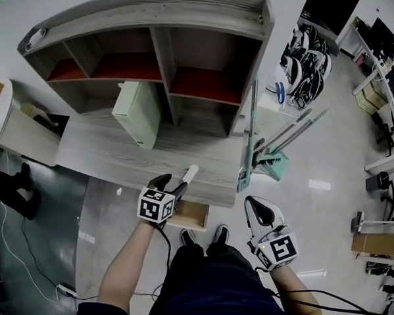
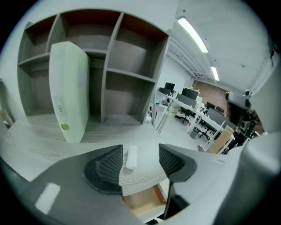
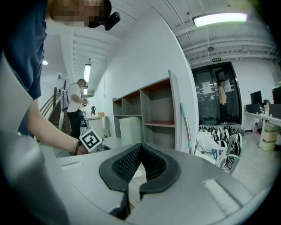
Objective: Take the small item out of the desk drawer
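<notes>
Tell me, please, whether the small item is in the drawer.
Out: the small item lies on the desktop, above the open drawer.

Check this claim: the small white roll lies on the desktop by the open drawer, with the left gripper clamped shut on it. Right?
No: the left gripper view shows the left gripper open, not pressing the white roll. The rest stands.

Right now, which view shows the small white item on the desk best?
Left gripper view: the small white item lies on the desk, framed between the left gripper's open jaws, untouched. Head view shows it tiny at the desk edge. Right gripper view doesn't clearly show it.
</notes>
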Available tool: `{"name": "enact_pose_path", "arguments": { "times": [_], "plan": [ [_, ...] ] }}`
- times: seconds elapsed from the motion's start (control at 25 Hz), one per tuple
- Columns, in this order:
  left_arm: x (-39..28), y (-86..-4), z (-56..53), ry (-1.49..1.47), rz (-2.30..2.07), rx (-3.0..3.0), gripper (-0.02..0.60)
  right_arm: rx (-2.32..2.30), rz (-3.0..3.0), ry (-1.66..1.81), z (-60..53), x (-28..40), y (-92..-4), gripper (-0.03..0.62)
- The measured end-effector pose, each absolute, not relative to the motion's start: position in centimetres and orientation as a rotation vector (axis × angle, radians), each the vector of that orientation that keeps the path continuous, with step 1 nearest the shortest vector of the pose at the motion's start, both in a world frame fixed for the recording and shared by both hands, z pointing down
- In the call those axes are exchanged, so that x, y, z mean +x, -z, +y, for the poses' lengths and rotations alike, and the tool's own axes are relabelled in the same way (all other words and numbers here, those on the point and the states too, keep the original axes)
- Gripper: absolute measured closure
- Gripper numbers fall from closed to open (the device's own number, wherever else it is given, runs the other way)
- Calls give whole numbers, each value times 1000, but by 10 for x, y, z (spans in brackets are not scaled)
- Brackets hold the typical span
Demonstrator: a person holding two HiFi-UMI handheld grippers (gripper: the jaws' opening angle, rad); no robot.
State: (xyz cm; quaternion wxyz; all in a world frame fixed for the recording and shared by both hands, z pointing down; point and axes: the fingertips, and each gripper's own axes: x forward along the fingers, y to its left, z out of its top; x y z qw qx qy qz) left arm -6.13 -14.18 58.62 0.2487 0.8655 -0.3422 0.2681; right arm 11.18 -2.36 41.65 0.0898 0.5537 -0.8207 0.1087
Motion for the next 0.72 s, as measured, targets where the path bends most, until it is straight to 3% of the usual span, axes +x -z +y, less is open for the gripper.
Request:
{"name": "enact_pose_path", "arguments": {
  "times": [0.16, 0.32, 0.4, 0.56, 0.72],
  "plan": [
    [-68, -510, -123, -485, -1077, 2535, 346, 1638, -2476, -132, -35, 105, -389, 589],
    [-69, -428, -100, -554, -1291, 2876, 467, 1576, -2508, 82, -50, 95, -356, 589],
    [-73, -390, -89, -551, -1456, 3012, 578, 1564, -2556, 154, -54, 91, -337, 589],
    [-70, -323, -70, -211, -1535, 3070, 578, 1597, -2663, 86, -60, 86, -313, 589],
    [-81, -323, -64, -137, -1506, 2825, 578, 1608, -2690, 75, -60, 78, -302, 589]
  ]
}}
